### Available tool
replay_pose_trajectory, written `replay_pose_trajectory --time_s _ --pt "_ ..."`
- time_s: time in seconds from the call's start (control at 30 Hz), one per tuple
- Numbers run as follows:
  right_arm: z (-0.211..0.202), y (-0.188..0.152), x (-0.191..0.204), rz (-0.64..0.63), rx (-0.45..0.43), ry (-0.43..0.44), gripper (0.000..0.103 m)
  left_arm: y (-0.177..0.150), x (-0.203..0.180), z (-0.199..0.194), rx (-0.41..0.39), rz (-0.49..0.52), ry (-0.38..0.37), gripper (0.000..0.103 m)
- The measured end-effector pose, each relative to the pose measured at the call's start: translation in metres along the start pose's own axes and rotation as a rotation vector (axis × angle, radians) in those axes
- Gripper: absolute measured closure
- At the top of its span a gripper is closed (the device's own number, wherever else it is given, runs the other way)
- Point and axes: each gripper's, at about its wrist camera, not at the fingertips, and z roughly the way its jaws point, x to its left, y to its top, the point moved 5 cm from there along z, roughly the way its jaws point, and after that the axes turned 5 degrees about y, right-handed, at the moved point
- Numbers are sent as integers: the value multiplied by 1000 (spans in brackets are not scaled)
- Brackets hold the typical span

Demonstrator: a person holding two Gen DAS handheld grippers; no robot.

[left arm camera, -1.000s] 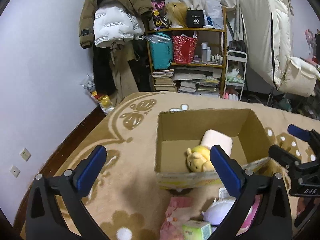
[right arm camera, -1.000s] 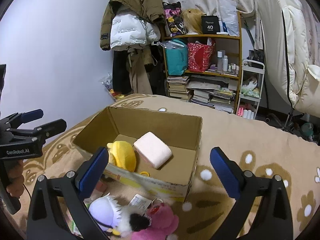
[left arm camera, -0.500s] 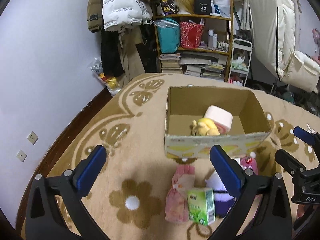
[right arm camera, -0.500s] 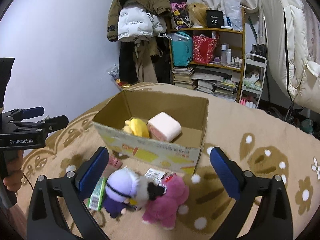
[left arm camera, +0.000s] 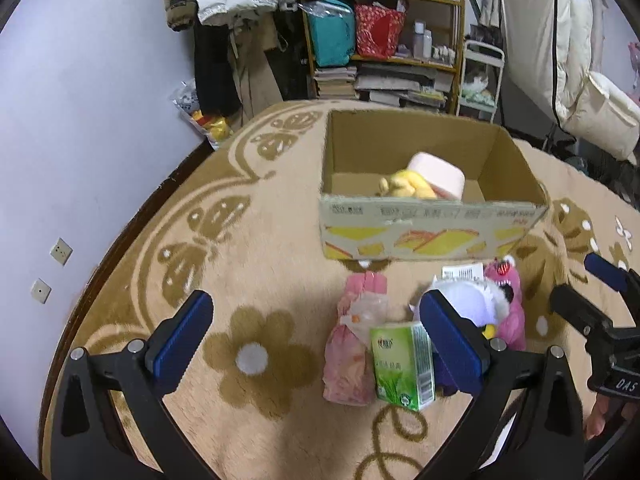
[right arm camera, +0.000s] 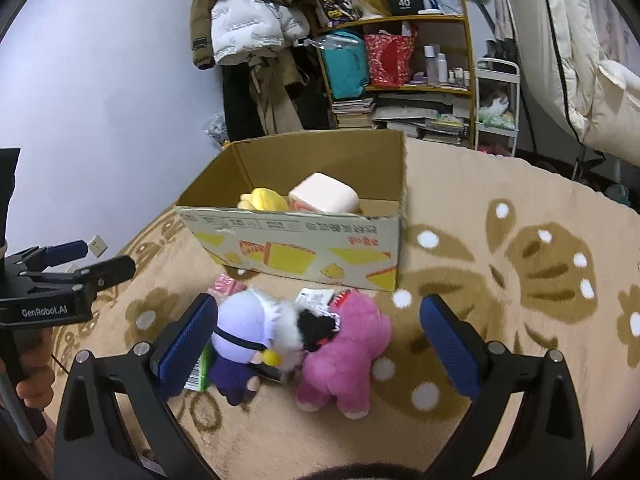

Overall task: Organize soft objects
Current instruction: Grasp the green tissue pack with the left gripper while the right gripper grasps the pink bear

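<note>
Status: both tools empty, jaws spread wide. Left gripper above the tan flower-pattern rug; right gripper above the toy cluster.

Contents of open brown cardboard box, at 12 o'clock from the cluster: yellow plush toy and pale pink cushion block, both already stowed.

Outstanding on the rug, just in front of the box:
- pink plush animal, at 6 o'clock from the box's near right corner, long axis roughly 11-to-5 in the right wrist view, feet toward 6 o'clock, toothed mouth toward the box.
- lilac-and-white plush doll with dark purple body, touching the pink animal at its 9 o'clock, head toward 12, legs toward 6.
- green tissue packet and pink crinkled plastic pouch, side by side, long axes near 12-to-6 in the left wrist view.

Step judged in hand: pick of the pink animal with the right tool. Recommended: descend centred, close across the narrow torso, not along the long axis; keep clear of the doll and its paper tag; lift fully above the box wall before release.
</note>
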Motion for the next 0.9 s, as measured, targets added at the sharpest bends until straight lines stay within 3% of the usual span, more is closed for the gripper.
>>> replay_pose_trajectory --time_s 0.2,0.5,0.9 --pt "6 -10 -11 -2 34 -24 1 -18 -14 18 85 9 -40 1" --pt "35 -25 -27 13 112 -32 1 -32 -32 43 157 69 -38 1" --pt "57 -40 -46 49 185 -78 2 -44 -46 59 206 109 -42 1"
